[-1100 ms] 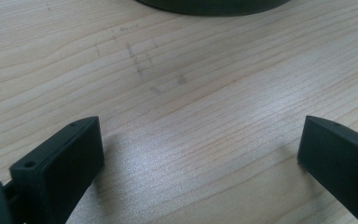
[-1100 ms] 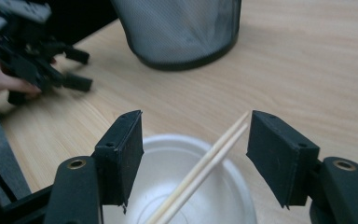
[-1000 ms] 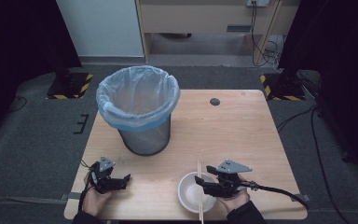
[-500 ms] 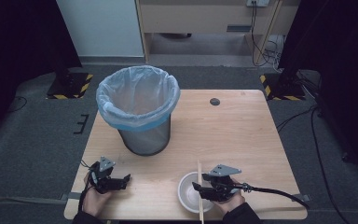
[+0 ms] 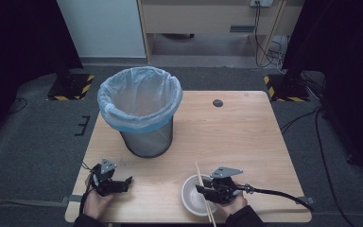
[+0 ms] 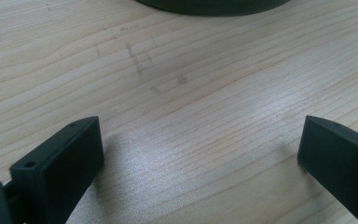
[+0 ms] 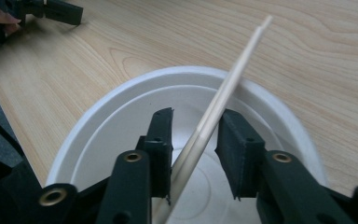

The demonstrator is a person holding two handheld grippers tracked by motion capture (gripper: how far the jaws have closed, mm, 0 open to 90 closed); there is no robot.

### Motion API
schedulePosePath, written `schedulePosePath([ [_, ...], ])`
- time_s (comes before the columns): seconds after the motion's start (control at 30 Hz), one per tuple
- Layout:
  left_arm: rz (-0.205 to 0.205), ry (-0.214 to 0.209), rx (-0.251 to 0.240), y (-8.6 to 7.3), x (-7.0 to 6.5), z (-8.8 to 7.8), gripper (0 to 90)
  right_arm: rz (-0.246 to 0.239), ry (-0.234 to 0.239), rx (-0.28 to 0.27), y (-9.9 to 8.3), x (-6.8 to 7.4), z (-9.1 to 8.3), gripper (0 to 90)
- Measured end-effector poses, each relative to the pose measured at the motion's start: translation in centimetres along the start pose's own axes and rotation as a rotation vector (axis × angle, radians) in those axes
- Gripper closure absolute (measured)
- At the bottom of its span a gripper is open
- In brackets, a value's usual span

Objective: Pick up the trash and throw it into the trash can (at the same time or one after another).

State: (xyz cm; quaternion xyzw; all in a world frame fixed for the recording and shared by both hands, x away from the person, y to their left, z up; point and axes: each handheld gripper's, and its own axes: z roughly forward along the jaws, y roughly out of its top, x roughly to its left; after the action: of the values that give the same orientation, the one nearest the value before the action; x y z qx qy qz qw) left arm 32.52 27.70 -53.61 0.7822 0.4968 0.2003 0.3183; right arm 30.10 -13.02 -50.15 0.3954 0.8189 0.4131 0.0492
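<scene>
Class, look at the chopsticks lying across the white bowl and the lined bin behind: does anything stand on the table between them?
Nothing visible does. From the chopsticks on the bowl to the bin, only bare table shows; the right gripper is at the chopsticks.

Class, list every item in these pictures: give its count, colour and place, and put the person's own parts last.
Table: one, light wood, centre of the high view.
Waste bin: one, dark mesh with a pale blue liner, table's far left part.
Bowl: one, white, near edge, under the right gripper.
Chopsticks: pale wood, count unclear, lying across the bowl between the right gripper's jaws.
Round dark spot: one, far side of the table.
Left gripper: black, near left, jaws wide apart.
Right gripper: black, jaws either side of the chopsticks.
Hands: two, near edge.
</scene>
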Motion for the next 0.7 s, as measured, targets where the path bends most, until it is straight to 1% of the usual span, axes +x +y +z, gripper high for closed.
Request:
schedulePosePath([
  [0.17,0.000,0.000,0.000,0.00,0.00,0.00,0.0,0.008,0.006,0.011,0.09,-0.11,0.04,79.4],
  [0.33,0.000,0.000,0.000,0.00,0.00,0.00,0.0,0.012,0.014,0.014,0.20,-0.16,-0.03,81.3],
  [0.47,0.000,0.000,0.000,0.00,0.00,0.00,0.0,0.011,0.015,0.004,0.38,-0.18,-0.40,85.1],
  [0.7,0.000,0.000,0.000,0.00,0.00,0.00,0.0,0.011,0.028,0.001,0.49,-0.22,-0.50,85.3],
])
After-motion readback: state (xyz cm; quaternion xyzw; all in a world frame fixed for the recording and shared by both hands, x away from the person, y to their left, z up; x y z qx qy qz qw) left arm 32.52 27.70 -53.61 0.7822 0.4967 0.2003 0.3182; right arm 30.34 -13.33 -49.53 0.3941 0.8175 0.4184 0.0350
